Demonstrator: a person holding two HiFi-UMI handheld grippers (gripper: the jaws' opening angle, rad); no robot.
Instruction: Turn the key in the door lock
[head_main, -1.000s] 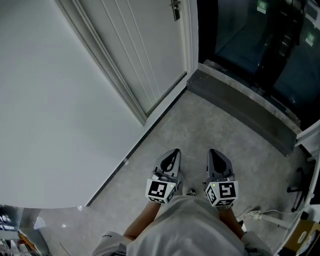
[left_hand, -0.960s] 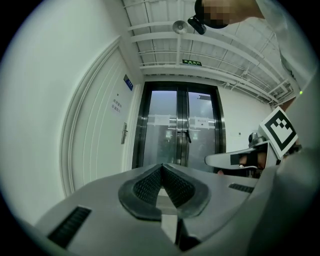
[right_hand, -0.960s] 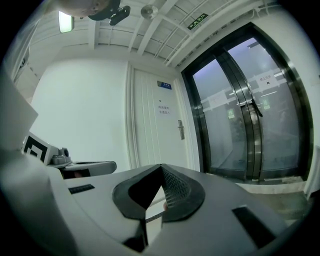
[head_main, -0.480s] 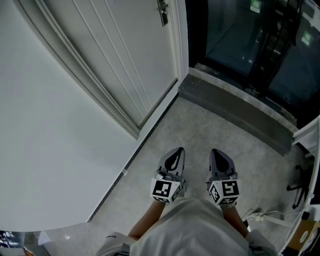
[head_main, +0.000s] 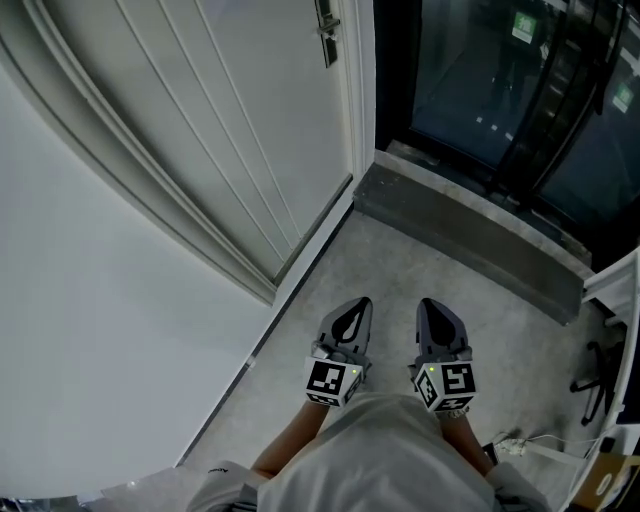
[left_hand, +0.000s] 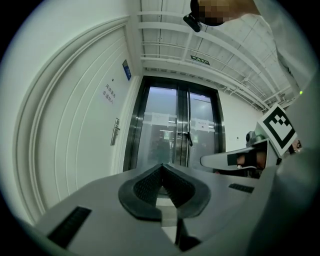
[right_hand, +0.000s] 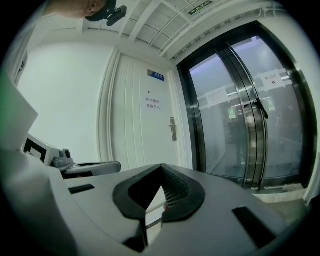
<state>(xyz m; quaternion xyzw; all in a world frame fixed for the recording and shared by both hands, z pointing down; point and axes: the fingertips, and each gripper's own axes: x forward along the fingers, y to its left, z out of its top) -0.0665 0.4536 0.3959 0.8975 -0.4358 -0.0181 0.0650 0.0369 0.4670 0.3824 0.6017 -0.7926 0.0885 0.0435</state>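
Landmark: metal lever handle with its lock plate (head_main: 327, 30), mounted near the right edge of the white panelled door (head_main: 250, 130); all places below are given from it.
Key: too small to make out in any view; judged to sit in the lock at the handle plate.
Left gripper (head_main: 348, 312): clenched on nothing, pads meeting; well apart from the handle, held level in front of the person's body.
Right gripper (head_main: 438, 312): likewise clenched and empty, beside the left gripper and slightly further from the handle.
Surroundings: dark glass double doors (head_main: 500, 70) just right of the handle; grey stone threshold (head_main: 470, 225) at their foot.
Step in hand: judged to be the approach; nothing touches the lock yet.
Technique: face the handle squarely, bring one gripper to its height, part the jaws before arrival, seat both pads flat on the key's bow, then roll about the key's own axis without side load.
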